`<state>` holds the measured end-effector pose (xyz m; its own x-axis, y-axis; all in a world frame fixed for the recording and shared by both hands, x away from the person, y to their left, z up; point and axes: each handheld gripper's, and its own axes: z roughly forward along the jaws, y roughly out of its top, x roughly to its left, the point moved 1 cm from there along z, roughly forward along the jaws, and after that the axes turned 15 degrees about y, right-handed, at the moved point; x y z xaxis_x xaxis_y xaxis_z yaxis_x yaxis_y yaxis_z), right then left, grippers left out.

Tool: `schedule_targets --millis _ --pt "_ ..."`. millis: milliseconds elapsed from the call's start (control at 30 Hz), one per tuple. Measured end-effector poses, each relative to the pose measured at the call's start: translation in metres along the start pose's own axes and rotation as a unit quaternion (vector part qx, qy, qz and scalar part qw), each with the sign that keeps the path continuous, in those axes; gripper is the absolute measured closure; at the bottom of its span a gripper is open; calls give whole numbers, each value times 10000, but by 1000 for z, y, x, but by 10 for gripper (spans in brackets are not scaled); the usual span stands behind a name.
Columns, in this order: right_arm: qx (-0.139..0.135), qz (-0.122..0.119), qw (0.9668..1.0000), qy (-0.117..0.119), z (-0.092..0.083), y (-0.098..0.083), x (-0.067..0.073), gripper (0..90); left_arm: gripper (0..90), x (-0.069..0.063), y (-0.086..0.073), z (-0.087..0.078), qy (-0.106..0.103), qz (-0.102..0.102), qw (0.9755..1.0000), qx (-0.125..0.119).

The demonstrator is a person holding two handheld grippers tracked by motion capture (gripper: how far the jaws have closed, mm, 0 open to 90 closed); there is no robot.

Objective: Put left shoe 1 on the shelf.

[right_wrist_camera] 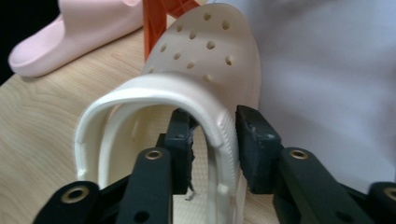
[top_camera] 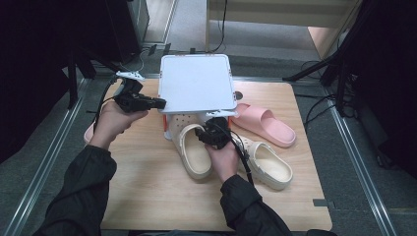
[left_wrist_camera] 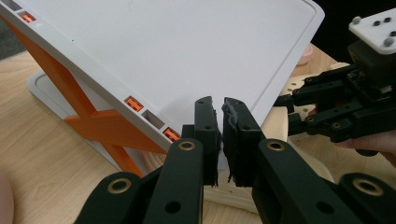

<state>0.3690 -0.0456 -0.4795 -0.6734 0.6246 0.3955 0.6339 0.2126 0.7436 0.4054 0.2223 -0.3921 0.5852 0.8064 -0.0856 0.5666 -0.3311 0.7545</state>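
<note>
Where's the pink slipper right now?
In the high view, the pink slipper lies on the table's far right, just beyond the cream clog and right of the white rack.

High view: a table [top_camera: 147,196] occupies the centre of the frame. A two-tier rack [top_camera: 196,83] stands at upper centre, its upper shelf tilted above the base. One clog [top_camera: 194,150] lies at centre with its toe under the rack's shelf; a second clog [top_camera: 268,164] lies to its right, toward lower right. A slide sandal [top_camera: 268,125] lies right of the rack, above the second clog. The left gripper [top_camera: 160,103] sits at the rack's left edge; the right gripper [top_camera: 216,135] sits on the first clog's right rim, between the two clogs.
</note>
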Motion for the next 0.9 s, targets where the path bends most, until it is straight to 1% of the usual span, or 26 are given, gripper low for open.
schedule_targets --millis 133,167,233,300,400,467,567,700,767,867,900 --pt "38 -150 9999 40 -8 0 4 620 841 0 0 0 -13 -4 10000 -4" --pt "63 -151 9999 55 -11 0 4 614 840 0 0 0 -21 -15 10000 0" --pt "127 -192 9997 94 -17 -2 6 615 841 0 0 0 -21 -13 10000 -2" --pt "116 -227 9996 127 -24 -4 8 615 840 0 0 0 -15 -15 10000 -4" --pt "88 -347 9992 174 -34 -7 12 623 840 0 0 0 -21 -38 10000 4" --pt "70 -387 9989 251 -41 -10 15 660 838 0 0 0 -14 -25 10000 -2" --pt "90 -288 9985 448 -50 -17 19 742 838 0 0 0 -3 -26 10000 -2" --pt "99 -401 9977 541 -58 -28 23 799 838 0 0 0 -7 -34 10000 2" --pt "89 -406 9970 659 -61 -35 26 825 838 0 0 0 -2 -34 10000 0" --pt "115 -502 9957 768 -65 -47 31 872 837 0 0 0 -3 -39 10000 2" --pt "132 -538 9955 765 -66 -50 32 877 835 0 0 0 -2 -37 10000 3"
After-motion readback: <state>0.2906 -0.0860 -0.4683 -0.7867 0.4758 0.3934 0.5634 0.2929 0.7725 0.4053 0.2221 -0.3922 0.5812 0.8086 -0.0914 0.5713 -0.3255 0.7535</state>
